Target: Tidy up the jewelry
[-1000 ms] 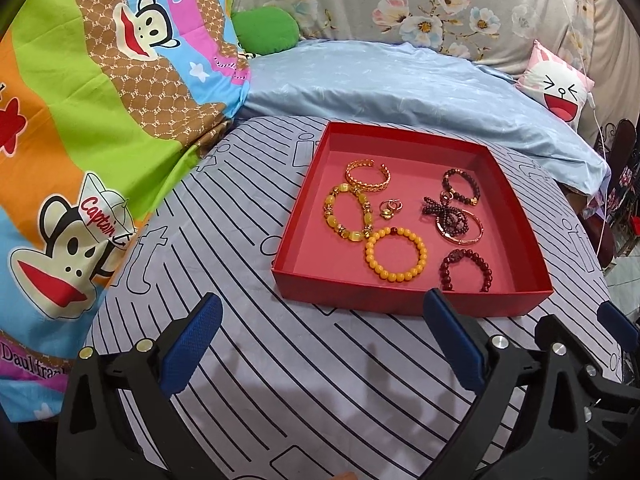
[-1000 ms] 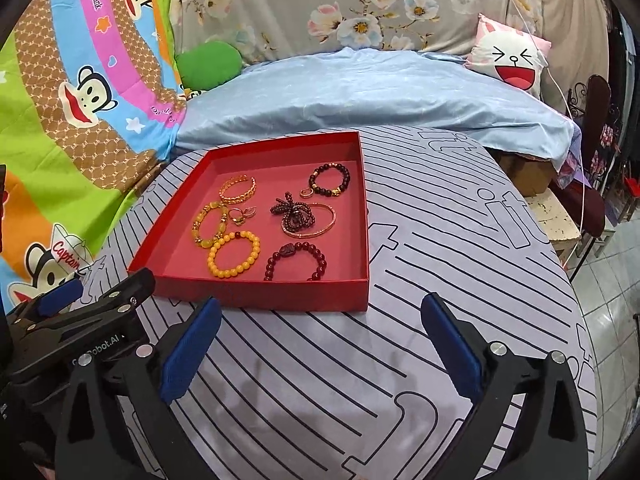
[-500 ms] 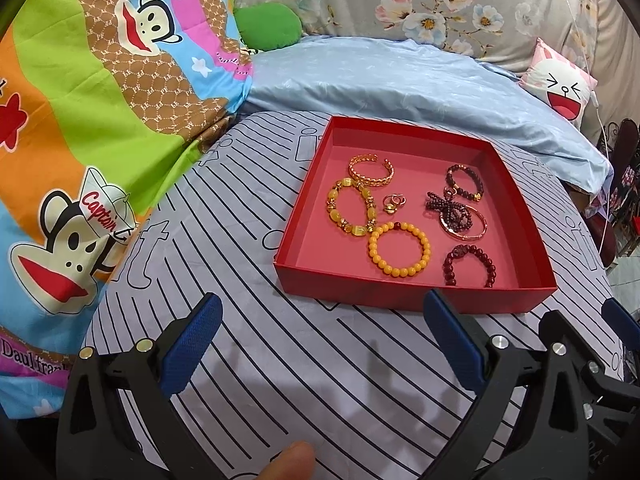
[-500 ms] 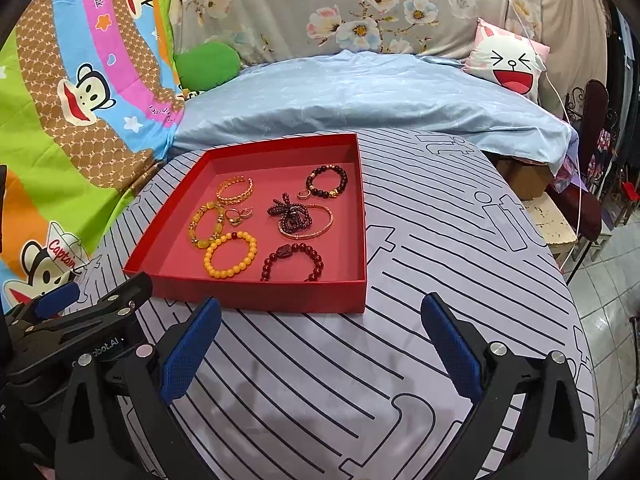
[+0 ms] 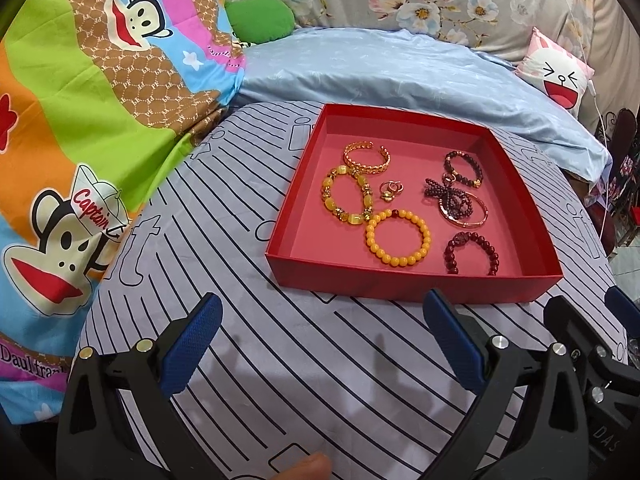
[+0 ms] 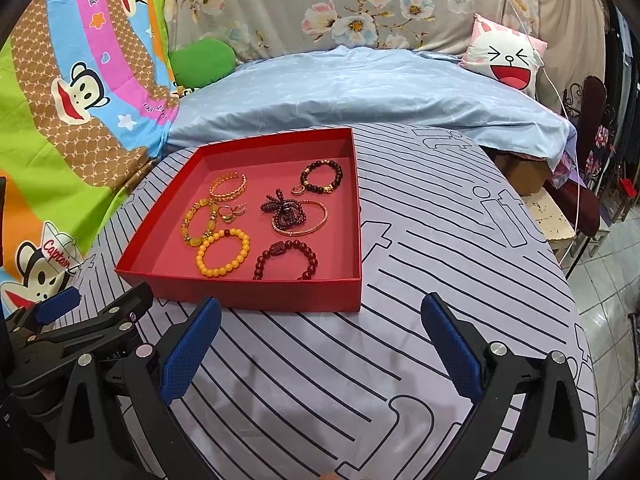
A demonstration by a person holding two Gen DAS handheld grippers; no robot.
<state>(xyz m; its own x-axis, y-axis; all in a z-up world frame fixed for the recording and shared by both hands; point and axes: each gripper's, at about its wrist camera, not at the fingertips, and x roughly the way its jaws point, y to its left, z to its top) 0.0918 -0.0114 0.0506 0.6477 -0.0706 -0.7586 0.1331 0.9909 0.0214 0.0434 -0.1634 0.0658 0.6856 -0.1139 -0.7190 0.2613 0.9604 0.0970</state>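
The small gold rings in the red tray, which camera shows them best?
The left wrist view. The small gold rings sit nearer the middle of that picture and look larger, apart from the bracelets around them. The right wrist view shows the same rings in the red tray, smaller and off to the left.

Round table draped in a lilac cloth with dark line drawings. Directly on the cloth, toward the far side, a shallow square red cardboard tray, pink-lined inside, holding bracelets and rings. In the right wrist view, tray left of centre, with bare cloth to its right. Beyond the far edge, touching or just behind it, a pale blue bedsheet.
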